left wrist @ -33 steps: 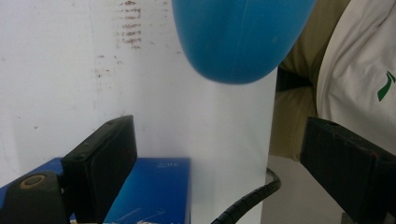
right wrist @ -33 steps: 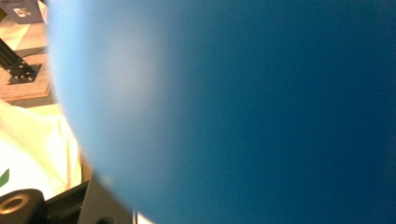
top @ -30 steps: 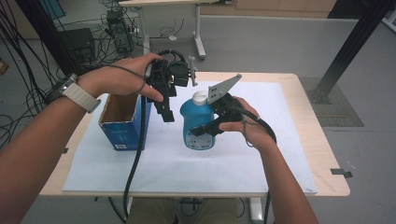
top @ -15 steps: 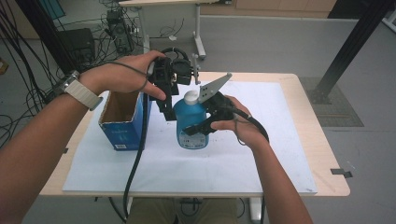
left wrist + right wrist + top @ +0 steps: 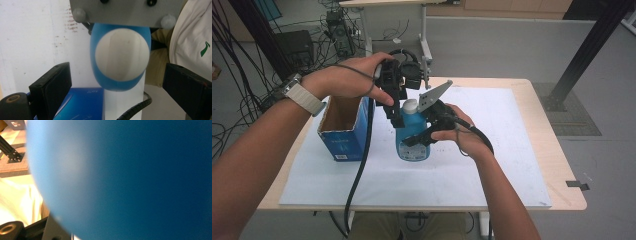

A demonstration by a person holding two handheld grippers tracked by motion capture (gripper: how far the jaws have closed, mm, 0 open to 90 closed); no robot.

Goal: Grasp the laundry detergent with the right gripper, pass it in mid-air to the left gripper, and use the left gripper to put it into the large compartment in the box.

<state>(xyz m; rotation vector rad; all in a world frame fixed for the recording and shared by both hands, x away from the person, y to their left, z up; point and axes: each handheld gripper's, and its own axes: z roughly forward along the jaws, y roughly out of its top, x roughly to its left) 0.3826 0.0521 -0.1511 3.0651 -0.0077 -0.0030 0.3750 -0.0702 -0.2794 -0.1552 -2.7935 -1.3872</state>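
Observation:
A blue bottle (image 5: 412, 142) with a white cap (image 5: 410, 105) stands upright on the white sheet at mid table. My right gripper (image 5: 418, 138) comes in from the right and is shut on the bottle's body, its grey plate (image 5: 434, 95) rising beside the cap. In the right gripper view the bottle's blue wall (image 5: 137, 182) presses right up to the lens. My left gripper (image 5: 397, 117) points down over the bottle. Its jaws have just been opening and stand wide on either side of the cap (image 5: 122, 53), not touching it.
An open blue cardboard box (image 5: 344, 137) stands left of the bottle, close to my left hand. The white sheet (image 5: 492, 165) covers most of the wooden table (image 5: 562, 200). A black cable (image 5: 362, 150) hangs from the left gripper past the box.
The right gripper has carried the bottle a little to the left, bringing it under the left gripper. The left hand has stayed in place.

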